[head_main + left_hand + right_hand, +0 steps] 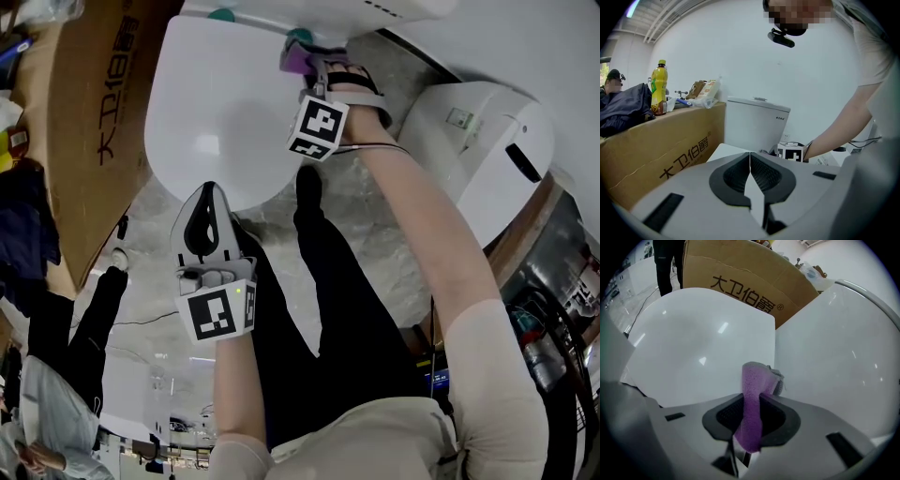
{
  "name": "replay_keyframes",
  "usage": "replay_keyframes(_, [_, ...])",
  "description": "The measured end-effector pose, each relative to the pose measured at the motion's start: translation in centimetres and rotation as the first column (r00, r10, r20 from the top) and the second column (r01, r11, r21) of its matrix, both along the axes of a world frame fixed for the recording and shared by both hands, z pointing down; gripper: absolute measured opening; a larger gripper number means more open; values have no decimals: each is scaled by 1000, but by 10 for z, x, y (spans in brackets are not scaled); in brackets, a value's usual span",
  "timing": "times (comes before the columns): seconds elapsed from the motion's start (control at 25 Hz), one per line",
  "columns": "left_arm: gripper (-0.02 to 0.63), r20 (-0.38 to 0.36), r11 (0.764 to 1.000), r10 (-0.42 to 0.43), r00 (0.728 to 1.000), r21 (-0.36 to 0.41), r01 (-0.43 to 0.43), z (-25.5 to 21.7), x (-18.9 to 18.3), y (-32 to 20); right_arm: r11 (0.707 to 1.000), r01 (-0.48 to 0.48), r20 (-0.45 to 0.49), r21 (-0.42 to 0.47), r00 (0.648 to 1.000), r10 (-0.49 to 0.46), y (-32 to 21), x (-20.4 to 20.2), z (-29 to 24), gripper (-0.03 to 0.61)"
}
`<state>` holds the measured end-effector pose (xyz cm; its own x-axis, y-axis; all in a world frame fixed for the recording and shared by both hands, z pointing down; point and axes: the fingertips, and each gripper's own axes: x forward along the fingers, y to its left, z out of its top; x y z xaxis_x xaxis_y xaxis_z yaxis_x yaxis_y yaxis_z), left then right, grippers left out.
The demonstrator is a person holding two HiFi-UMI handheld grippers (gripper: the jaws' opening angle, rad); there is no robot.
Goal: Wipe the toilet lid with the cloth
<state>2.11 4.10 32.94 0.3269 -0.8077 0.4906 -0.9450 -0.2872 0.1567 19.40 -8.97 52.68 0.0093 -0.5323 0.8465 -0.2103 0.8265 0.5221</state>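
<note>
While the right gripper (302, 58) is clamped on the purple cloth (752, 399), its jaws point at the back end of the white toilet lid (216, 103), close to where the lid meets the tank (375, 11). A fold of the cloth sticks out beyond the jaw tips, and the rest hangs back between the dark pads; whether the cloth touches the lid, I cannot tell. Ahead and to the left of this gripper the closed lid spreads out, glossy, and beyond it stands a cardboard box (740, 277) with printed characters. The left gripper (204, 211) is at the opposite, front end of the lid, its jaws pressed together with nothing between them. Past its tips I see the tank and the right gripper's marker cube (792, 152), and to its left the same box with a yellow bottle (658, 89) on top.
</note>
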Motion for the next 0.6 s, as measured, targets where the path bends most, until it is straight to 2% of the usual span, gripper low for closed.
replay_keyframes(0.6, [17,-1,999,36,999,11,-36,-9,-32,20,988,-43,31,-146,998,48,114,-36,18,94])
